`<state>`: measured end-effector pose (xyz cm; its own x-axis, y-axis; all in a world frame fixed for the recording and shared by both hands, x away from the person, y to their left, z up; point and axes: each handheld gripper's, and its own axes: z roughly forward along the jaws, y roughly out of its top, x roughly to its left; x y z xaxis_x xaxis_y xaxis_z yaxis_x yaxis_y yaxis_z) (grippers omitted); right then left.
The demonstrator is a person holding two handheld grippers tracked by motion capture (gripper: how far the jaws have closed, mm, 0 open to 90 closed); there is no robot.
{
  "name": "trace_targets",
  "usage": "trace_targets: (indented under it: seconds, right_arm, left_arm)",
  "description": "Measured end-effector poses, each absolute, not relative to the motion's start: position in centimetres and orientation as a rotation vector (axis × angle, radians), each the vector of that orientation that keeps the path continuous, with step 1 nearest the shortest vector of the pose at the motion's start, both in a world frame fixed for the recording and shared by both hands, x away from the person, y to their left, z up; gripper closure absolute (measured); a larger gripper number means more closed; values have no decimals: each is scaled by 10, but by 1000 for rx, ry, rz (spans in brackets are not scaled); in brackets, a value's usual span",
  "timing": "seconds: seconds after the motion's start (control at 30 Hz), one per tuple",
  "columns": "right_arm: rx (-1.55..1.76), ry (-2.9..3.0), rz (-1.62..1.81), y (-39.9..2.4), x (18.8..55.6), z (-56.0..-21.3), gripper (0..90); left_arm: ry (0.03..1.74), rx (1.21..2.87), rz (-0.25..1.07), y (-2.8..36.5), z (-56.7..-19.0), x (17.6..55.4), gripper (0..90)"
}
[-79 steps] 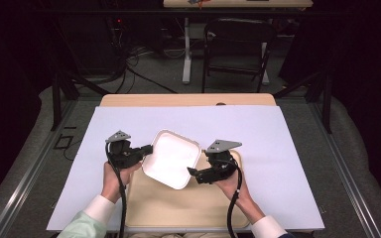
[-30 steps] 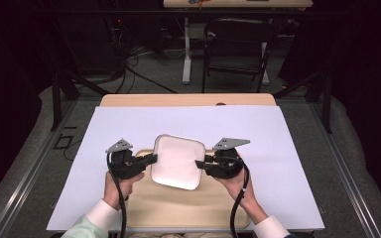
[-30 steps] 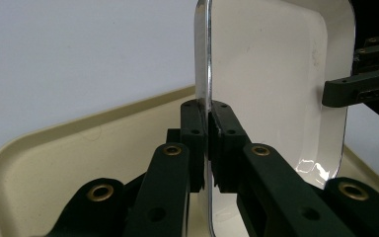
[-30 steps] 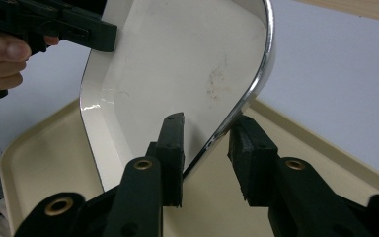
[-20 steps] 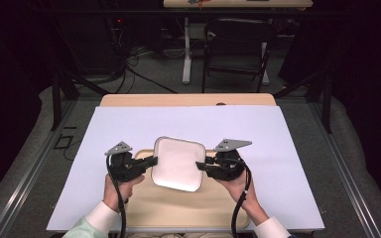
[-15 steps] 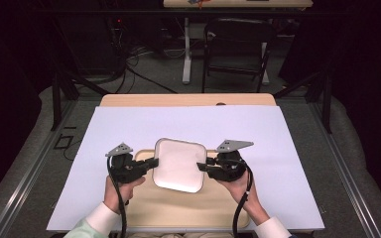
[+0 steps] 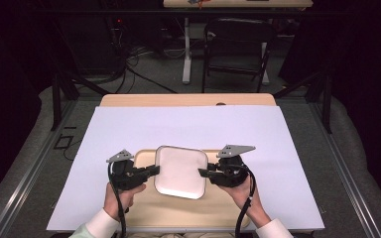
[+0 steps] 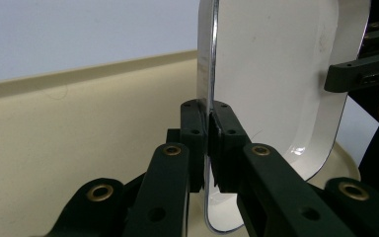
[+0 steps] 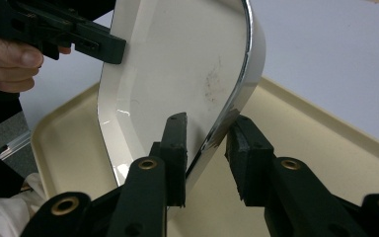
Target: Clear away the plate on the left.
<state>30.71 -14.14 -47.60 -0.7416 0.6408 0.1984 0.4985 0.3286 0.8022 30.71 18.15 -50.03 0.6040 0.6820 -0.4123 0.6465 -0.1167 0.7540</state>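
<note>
Tray-shaped white dish (image 7: 181, 171) is pinched at its left rim by my left gripper (image 7: 149, 171), jaws closed flat on it. My right gripper (image 7: 204, 173) straddles the opposite rim, jaws slightly apart. It hangs over the beige tray (image 7: 144, 210) on white paper (image 7: 188, 126).

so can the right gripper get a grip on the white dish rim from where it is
Probably yes. The right gripper already straddles the rim of the white dish, jaws apart on either side with nothing between. The left gripper clamps the opposite edge, steadying it above the beige tray.
</note>
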Motion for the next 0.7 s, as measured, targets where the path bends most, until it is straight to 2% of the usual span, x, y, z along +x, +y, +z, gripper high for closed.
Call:
trace_targets:
  seconds: [0.7]
  right_arm:
    - [1093,2528,1326,-143,301,-488,715]
  left_arm:
    - [1107,1891,-36,178,-514,296,848]
